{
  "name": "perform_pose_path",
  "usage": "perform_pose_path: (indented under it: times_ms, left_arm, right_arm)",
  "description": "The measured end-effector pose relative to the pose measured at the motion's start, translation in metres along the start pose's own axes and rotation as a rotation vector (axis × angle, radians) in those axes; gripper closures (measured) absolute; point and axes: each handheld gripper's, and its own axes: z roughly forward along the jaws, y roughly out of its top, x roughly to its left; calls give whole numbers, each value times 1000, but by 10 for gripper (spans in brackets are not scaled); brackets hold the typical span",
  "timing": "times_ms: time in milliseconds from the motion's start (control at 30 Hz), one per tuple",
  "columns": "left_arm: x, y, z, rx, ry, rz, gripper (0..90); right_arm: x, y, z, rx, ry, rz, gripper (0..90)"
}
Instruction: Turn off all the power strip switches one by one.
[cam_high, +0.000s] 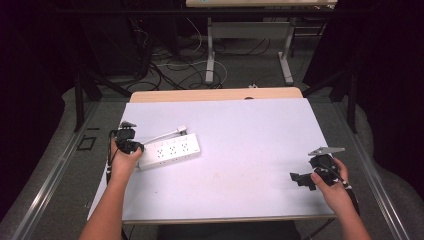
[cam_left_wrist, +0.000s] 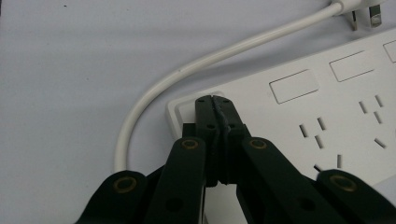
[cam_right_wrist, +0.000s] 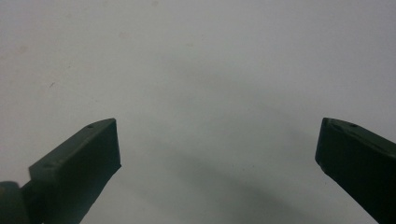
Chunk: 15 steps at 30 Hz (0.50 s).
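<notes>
A white power strip (cam_high: 170, 150) (cam_left_wrist: 327, 93) lies flat on the left part of the white table (cam_high: 250, 125), sockets up. Its white cable (cam_high: 164, 135) (cam_left_wrist: 187, 70) curves back from the left end to a plug (cam_high: 181, 130) (cam_left_wrist: 359, 9) lying beside the strip. My left gripper (cam_high: 137, 147) (cam_left_wrist: 215, 100) is shut, jaws pressed together with nothing seen between them. Its tips rest at the strip's cable end, on or just above a raised square there. Over bare table at the right front, my right gripper (cam_high: 299, 179) (cam_right_wrist: 217, 144) is open and empty.
The table's front edge (cam_high: 225, 219) runs just below both hands. Beyond the far edge, the floor holds tangled cables (cam_high: 165, 70) and the legs of another table (cam_high: 210, 55). Dark drapes hang on both sides.
</notes>
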Motion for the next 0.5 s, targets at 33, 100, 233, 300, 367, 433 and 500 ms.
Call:
perform_pose_path:
  times_ms: [33,100,233,300,367,433,500]
  left_arm:
    - [0,0,0,2,2,11,900]
    - [-3,0,-1,2,20,20,900]
    - [-4,0,-2,-16,27,22,900]
    - [-4,1,-3,-7,15,16,900]
    - [-4,1,-3,-11,11,10,900]
    - [-4,1,-2,-15,3,1,900]
    - [-2,1,-2,-12,-1,1,900]
  right_arm:
    - [0,0,0,-1,2,0,0]
    - [1,0,0,-1,3,-1,0]
    - [0,1,-1,-6,1,-2,0]
    - [0,1,-1,-5,-3,4,0]
    - [-1,1,-1,-5,2,2,0]
    - [-1,1,-1,-5,2,3,0]
    - [-1,1,0,-5,0,4,0]
